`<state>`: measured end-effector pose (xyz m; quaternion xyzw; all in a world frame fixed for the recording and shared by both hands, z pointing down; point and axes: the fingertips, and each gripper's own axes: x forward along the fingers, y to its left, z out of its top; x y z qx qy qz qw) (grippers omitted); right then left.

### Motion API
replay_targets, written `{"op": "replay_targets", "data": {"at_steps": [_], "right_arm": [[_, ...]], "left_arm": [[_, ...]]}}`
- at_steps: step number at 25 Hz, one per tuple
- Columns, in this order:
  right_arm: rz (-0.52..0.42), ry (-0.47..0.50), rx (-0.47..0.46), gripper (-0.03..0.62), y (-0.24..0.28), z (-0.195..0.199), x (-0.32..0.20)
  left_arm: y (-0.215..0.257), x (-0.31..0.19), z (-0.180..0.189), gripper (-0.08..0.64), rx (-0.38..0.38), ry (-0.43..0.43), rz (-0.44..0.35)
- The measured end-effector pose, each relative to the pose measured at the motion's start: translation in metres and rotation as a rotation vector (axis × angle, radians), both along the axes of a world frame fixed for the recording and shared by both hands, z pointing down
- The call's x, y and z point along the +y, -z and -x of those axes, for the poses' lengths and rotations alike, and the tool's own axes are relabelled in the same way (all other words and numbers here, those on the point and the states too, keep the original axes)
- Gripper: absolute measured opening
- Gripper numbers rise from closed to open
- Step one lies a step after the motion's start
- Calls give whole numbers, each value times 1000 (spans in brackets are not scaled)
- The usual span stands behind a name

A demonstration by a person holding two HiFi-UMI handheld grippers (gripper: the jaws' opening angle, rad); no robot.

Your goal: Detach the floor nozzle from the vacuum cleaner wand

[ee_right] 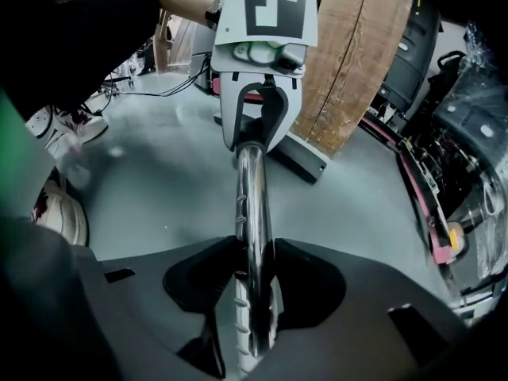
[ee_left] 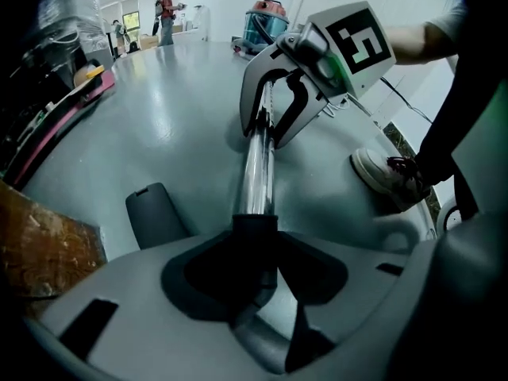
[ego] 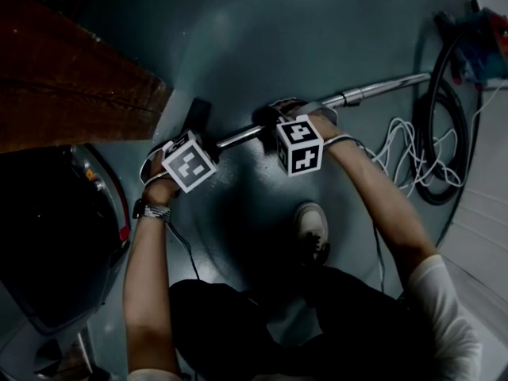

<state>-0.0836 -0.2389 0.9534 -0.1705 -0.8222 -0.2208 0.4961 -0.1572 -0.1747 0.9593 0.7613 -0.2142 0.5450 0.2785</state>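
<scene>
The chrome wand [ego: 381,87] runs from the upper right down to the middle of the floor. My right gripper [ego: 283,120] is shut on the wand [ee_right: 251,213] partway along. My left gripper [ego: 213,141] closes on the black collar [ee_left: 255,232] at the wand's lower end. The dark floor nozzle [ego: 197,116] lies flat on the floor just beyond that end, and it shows as a grey plate [ee_left: 155,214] in the left gripper view. The left gripper's body hides how the collar and the nozzle meet. The two grippers face each other along the wand [ee_left: 259,165].
A wooden board [ego: 71,94] and a dark machine [ego: 55,236] stand at the left. The vacuum canister [ego: 484,38], its black hose [ego: 444,133] and a white cable [ego: 405,153] lie at the right. The person's shoe [ego: 312,228] rests on the grey floor below the wand.
</scene>
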Motion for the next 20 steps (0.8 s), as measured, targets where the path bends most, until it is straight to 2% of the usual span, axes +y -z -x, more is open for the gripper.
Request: {"op": "replay_targets", "data": {"at_steps": [5, 10, 14, 20], "right_arm": [[-19, 2, 5, 169, 4, -2, 4], [-16, -3, 7, 169, 6, -4, 7], [-24, 7, 8, 169, 6, -5, 8], [-13, 7, 20, 169, 5, -6, 10]], "left_arm": [[7, 6, -5, 177, 37, -1, -1], [8, 10, -6, 176, 23, -5, -42], [6, 13, -5, 176, -32, -38, -59], [7, 15, -3, 172, -122, -166, -119]]}}
